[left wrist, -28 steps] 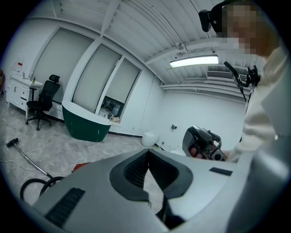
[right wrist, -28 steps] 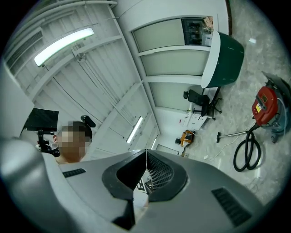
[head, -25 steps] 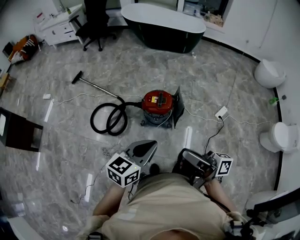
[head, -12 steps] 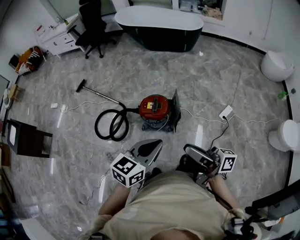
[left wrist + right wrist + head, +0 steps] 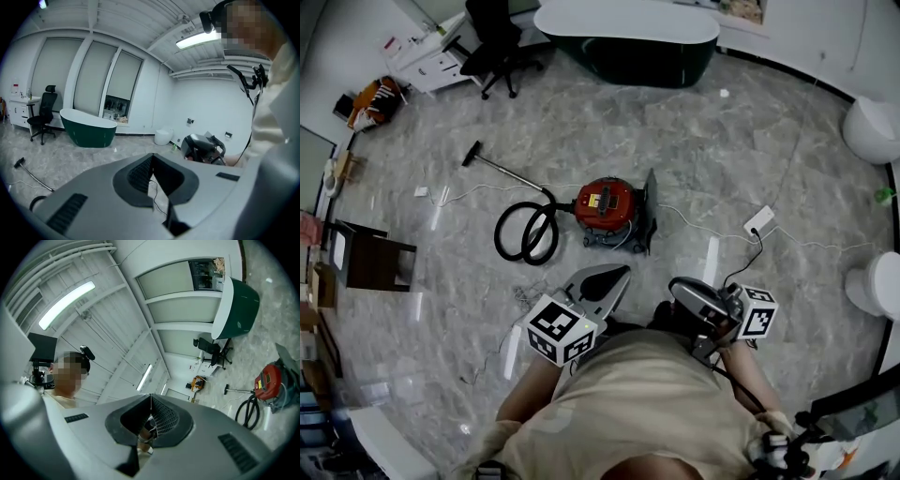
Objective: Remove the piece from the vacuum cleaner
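The red canister vacuum cleaner [image 5: 607,208] stands on the marble floor, well ahead of me. Its black hose [image 5: 528,234] lies coiled to its left, and the wand ends in a nozzle [image 5: 472,154]. A dark flat panel [image 5: 650,214] stands against the vacuum's right side. My left gripper [image 5: 622,273] and right gripper [image 5: 677,285] are held close to my body, both shut and empty, far short of the vacuum. In the right gripper view the vacuum cleaner [image 5: 269,379] shows at the right edge. The left gripper [image 5: 151,155] faces the room, with its jaws meeting at the tip.
A dark green bathtub [image 5: 628,37] stands at the back, with an office chair [image 5: 495,42] and a white cabinet [image 5: 431,58] to its left. A power strip [image 5: 760,221] and its cable lie right of the vacuum. Toilets [image 5: 874,281] line the right wall. A dark stool [image 5: 366,255] stands at the left.
The head view has shifted, so the room sits slightly differently in frame. Both grippers stay shut near my body; nothing was taken hold of.
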The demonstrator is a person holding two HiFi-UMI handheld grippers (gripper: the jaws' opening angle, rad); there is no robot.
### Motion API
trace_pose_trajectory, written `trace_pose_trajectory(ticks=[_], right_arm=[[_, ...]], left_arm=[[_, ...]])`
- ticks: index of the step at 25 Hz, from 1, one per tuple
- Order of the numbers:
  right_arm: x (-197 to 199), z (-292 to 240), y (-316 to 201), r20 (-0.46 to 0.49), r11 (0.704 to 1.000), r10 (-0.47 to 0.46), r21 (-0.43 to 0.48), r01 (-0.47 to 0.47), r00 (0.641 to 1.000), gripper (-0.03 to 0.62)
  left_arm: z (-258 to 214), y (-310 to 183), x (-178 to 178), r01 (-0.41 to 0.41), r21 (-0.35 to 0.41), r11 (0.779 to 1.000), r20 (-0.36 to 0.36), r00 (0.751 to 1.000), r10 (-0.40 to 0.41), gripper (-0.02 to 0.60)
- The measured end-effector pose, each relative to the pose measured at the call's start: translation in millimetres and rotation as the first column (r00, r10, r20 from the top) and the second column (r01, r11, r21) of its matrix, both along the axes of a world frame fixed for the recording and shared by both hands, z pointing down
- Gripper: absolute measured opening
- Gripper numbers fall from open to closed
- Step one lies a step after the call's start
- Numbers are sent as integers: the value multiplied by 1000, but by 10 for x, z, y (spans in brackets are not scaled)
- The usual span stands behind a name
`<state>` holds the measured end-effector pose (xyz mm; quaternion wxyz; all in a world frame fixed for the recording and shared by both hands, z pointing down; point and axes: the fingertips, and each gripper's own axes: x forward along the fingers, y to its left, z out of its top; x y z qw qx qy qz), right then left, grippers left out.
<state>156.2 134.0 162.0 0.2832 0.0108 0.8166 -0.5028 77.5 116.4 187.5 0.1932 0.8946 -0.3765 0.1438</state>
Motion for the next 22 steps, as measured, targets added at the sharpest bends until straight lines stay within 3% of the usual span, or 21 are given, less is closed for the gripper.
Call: trace_pose_trajectory(ticks=[5, 11, 17, 22], right_arm=[[28, 60, -151, -25, 1000, -30, 2, 30, 999, 3], [-68, 200, -278, -100, 1000, -31, 1, 31, 995, 3], [-80, 261, -517, -165, 998, 59, -24, -64, 984, 3], [-420, 272, -770, -218, 996, 68, -45, -79, 974, 3]], left_arm=[[31, -146, 86, 12, 17, 1000, 70, 997, -13, -2], [111, -316, 17, 14, 28, 1000, 86, 996, -17, -2], [131, -608, -92, -15, 44, 999, 47, 999, 13, -2], [108, -930, -422, -33, 54, 998, 16, 999, 32, -2]])
